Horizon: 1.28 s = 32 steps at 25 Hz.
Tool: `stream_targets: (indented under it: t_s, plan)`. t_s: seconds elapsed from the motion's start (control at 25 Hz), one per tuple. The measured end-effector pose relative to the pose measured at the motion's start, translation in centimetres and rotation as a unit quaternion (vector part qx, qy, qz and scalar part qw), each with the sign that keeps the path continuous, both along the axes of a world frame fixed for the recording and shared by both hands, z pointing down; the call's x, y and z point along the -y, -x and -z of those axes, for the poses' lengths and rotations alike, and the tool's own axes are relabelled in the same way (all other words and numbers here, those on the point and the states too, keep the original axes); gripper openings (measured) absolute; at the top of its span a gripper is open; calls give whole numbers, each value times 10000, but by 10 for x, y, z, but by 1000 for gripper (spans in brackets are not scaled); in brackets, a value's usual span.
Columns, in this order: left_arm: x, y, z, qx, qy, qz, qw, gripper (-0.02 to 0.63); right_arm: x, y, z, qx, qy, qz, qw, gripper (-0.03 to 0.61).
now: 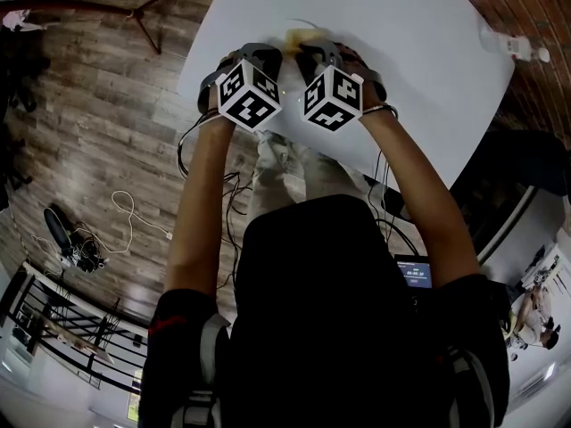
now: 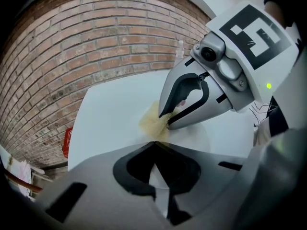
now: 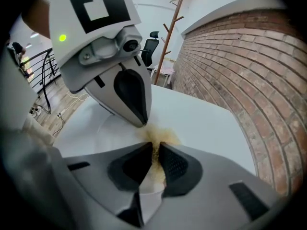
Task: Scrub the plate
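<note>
A white plate [image 2: 207, 139] lies on the white table [image 1: 401, 61], hard to tell apart from it. My left gripper [image 2: 154, 145] is shut, and its tips sit on the plate's near rim [image 3: 91, 131]. The right gripper [image 3: 156, 150] is shut on a yellow scrub pad [image 3: 162, 136], which presses on the plate just beside the left gripper's tips [image 3: 139, 121]. From the left gripper view, the right gripper [image 2: 165, 120] comes in from the upper right with the pad [image 2: 150, 124] bunched at its tips. In the head view both marker cubes hide the plate, and only a bit of the pad [image 1: 299, 36] shows.
A brick wall [image 3: 249, 71] runs along the table's far side. A small clear bottle [image 1: 510, 45] stands near the table's right edge. A coat stand [image 3: 175, 13] and an office chair [image 3: 149, 44] stand on the wooden floor beyond the table. Cables lie on the floor [image 1: 125, 212].
</note>
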<state>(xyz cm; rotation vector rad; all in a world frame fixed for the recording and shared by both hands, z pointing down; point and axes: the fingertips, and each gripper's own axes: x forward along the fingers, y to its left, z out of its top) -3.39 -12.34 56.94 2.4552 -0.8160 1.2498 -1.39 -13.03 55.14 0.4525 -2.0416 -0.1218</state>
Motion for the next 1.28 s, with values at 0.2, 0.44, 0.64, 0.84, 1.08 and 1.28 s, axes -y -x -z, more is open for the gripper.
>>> stream_targets:
  t_s: [0.2, 0.44, 0.64, 0.84, 1.08, 1.28]
  plan:
    - [-1, 0, 0, 5, 15, -69, 10000, 18, 9, 5, 1, 52, -48, -51, 10000, 57]
    - [0, -1, 0, -30, -3, -61, 10000, 18, 18, 10, 3, 133, -113, -121, 9998, 57]
    - [1, -1, 0, -52, -4, -45, 10000, 18, 27, 16, 6, 167, -141, -142, 9997, 55]
    - [1, 0, 1, -51, -16, -10, 10000, 18, 27, 20, 7, 155, -137, -109, 9997, 57]
    - [0, 0, 0, -88, -16, 31, 10000, 18, 24, 19, 5, 190, -114, -129, 9997, 55]
    - [0, 0, 0, -96, -17, 54, 9999, 18, 19, 18, 4, 235, -54, -144, 9996, 55]
